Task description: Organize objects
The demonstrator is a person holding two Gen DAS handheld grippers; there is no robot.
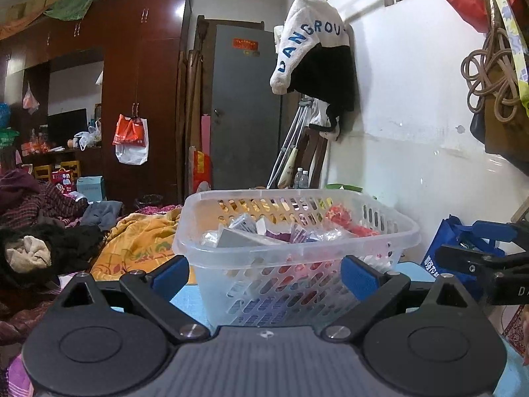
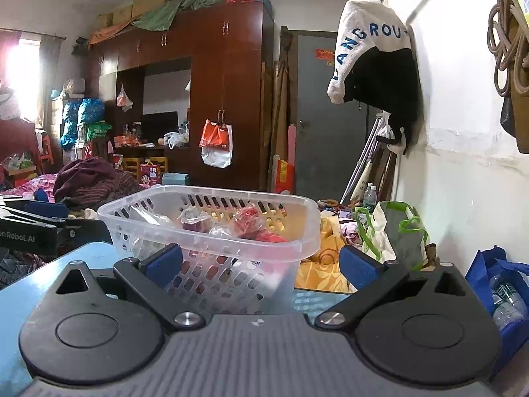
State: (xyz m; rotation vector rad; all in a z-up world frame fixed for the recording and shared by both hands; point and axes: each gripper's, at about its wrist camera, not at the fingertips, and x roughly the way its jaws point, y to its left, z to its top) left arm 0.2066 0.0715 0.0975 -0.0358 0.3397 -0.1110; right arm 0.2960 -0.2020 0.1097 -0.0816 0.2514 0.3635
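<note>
A clear plastic basket (image 1: 231, 251) with slotted walls stands on a light blue table (image 1: 188, 294). It holds several small packets, some silver, purple and red (image 1: 350, 226). My left gripper (image 1: 264, 276) is open and empty, low in front of the basket's near wall. My right gripper (image 2: 261, 264) is open and empty too, facing the basket (image 2: 297, 241) from its right side. The right gripper shows at the right edge of the left wrist view (image 1: 489, 258). The left gripper shows at the left edge of the right wrist view (image 2: 39, 228).
A bed with an orange blanket (image 1: 142, 244) and heaped clothes (image 1: 39, 205) lies behind the table. A blue bag (image 2: 502, 291) with water bottles and a green-handled bag (image 2: 396, 235) stand by the white wall on the right. A dark wardrobe (image 1: 142, 99) fills the back.
</note>
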